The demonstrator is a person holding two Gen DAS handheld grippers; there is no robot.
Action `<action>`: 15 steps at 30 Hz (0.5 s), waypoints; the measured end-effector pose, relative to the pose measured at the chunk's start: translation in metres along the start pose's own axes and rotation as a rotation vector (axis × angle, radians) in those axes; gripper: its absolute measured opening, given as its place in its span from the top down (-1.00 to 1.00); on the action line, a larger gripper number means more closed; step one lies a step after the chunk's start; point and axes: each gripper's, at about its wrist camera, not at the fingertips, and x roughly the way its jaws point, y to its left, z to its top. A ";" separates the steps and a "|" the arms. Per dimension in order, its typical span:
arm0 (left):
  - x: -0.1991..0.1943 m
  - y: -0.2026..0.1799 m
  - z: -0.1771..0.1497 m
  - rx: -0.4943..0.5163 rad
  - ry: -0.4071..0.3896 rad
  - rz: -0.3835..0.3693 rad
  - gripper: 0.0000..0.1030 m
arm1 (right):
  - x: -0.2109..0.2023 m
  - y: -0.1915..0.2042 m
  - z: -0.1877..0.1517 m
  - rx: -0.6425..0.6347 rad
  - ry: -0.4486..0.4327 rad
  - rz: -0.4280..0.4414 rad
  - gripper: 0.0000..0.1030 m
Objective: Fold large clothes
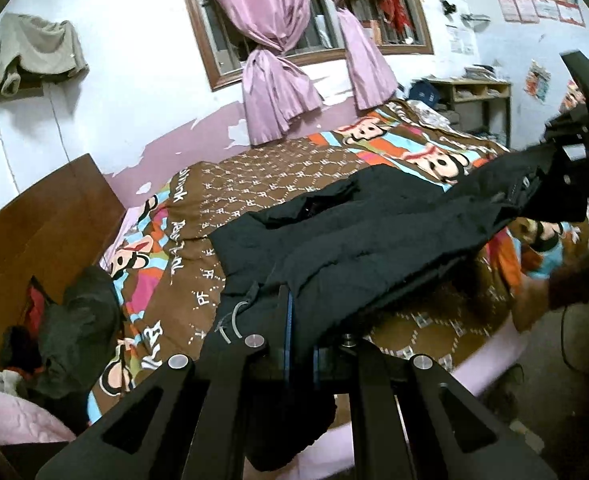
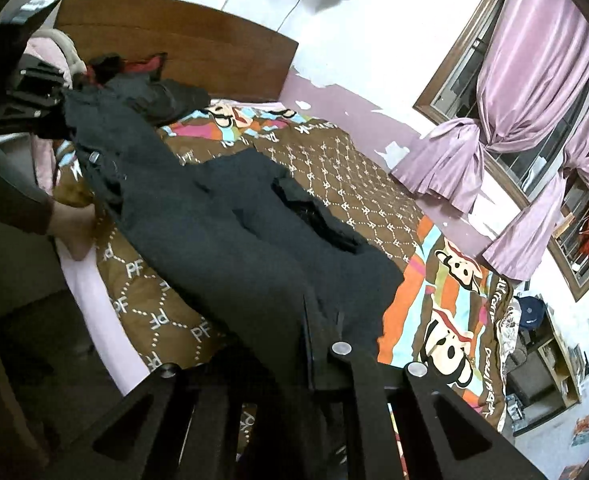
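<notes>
A black garment [image 1: 374,236] lies across the bedspread [image 1: 254,168] — brown with a white dotted lattice and lettering, flanked by orange, blue and pink cartoon-monkey stripes. Behind the bed, lilac curtains [image 1: 270,40] — knotted — hang on a white wall [image 1: 134,60] with peeling pink paint.

A large black garment [image 1: 374,240] stretches lengthwise, partly raised above the patterned bedspread [image 1: 294,168].

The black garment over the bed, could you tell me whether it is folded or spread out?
Spread out: the black garment stretches lengthwise between the left gripper and right gripper, sagging onto the bedspread.
</notes>
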 end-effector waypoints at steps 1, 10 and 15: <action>-0.002 -0.002 0.001 0.007 0.006 -0.002 0.88 | -0.001 -0.001 0.003 0.004 -0.006 0.001 0.85; 0.041 0.017 0.028 -0.048 0.087 -0.036 0.88 | 0.045 -0.019 0.020 0.042 0.056 -0.016 0.85; 0.077 0.030 0.048 -0.037 0.119 0.003 0.88 | 0.087 -0.035 0.045 -0.008 0.119 -0.034 0.83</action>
